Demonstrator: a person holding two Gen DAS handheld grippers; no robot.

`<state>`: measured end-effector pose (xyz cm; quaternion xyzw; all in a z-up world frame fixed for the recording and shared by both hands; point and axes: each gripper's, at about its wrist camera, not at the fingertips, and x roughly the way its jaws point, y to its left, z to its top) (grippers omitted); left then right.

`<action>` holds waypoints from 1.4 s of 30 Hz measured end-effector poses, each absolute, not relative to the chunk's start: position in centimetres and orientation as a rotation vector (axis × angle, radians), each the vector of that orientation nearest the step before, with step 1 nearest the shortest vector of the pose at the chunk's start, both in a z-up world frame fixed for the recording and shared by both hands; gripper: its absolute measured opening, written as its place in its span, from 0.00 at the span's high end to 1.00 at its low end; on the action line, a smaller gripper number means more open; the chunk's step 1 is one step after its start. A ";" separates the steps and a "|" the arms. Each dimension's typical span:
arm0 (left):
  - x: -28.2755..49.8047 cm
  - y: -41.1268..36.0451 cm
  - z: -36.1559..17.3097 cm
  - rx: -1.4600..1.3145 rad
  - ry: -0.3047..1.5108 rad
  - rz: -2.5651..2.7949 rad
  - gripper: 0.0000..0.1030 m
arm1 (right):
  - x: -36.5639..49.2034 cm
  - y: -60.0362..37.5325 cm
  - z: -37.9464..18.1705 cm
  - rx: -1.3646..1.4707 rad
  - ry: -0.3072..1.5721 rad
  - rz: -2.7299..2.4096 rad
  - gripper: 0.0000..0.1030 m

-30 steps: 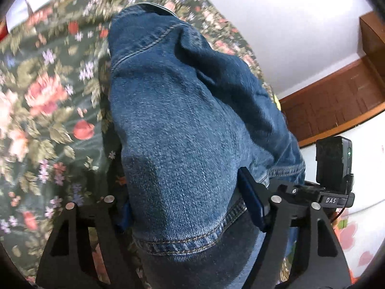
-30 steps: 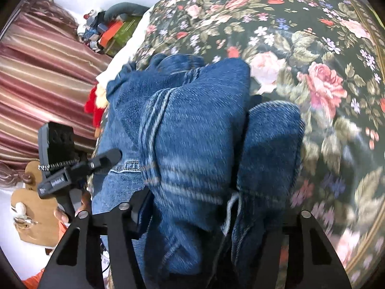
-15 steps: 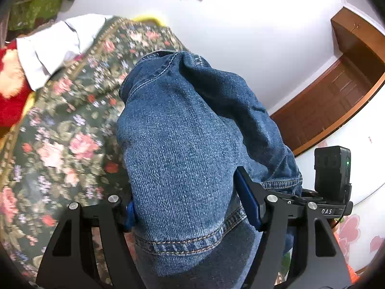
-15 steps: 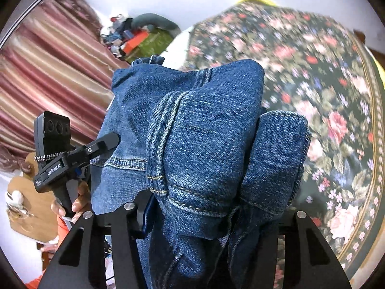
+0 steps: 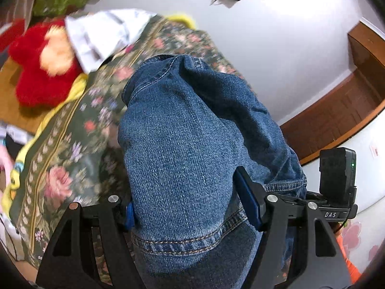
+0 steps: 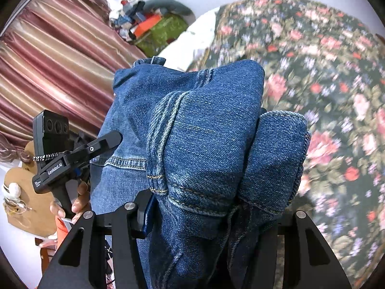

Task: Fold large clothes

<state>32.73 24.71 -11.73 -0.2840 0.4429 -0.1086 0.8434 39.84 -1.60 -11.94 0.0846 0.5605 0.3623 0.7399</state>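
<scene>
Blue denim jeans [image 5: 182,144] fill the left wrist view, bunched in thick folds. My left gripper [image 5: 190,214] is shut on a hemmed edge of them and holds them up above the bed. In the right wrist view the jeans [image 6: 211,144] bulge between the fingers, and my right gripper [image 6: 216,216] is shut on a folded wad with seams. The left gripper's body [image 6: 72,159] and the hand holding it show at the left of that view, beside the denim. The right gripper's body [image 5: 336,180] shows at the right of the left wrist view.
A bed with a dark floral cover [image 5: 60,159] [image 6: 324,72] lies below. A red plush toy [image 5: 41,62] and white cloth [image 5: 101,33] sit at its far end. Striped curtains [image 6: 48,60], a pile of clutter [image 6: 149,26], a white wall and a wooden cabinet [image 5: 356,96] surround it.
Both grippers have lifted and tilted with the jeans in them; the bed has dropped lower and farther away, and the wall, the toy and the curtains have come into view.
</scene>
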 end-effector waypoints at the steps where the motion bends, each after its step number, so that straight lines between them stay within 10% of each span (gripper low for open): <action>1: 32.6 25.1 -12.8 -0.609 0.950 -0.225 0.32 | 39.8 -1.1 -12.9 0.183 1.248 0.788 0.52; 18: 31.5 25.8 -19.9 -0.517 1.014 -0.185 0.30 | 41.1 0.0 -22.4 0.176 1.434 0.696 0.39; 38: 32.2 21.5 -13.3 -0.104 0.918 -0.050 0.30 | 36.2 -5.3 -15.0 -0.151 1.211 0.614 0.36; 42: 35.0 20.0 -15.0 -0.045 0.991 -0.065 0.30 | 37.3 -5.5 -13.2 -0.108 1.122 0.614 0.19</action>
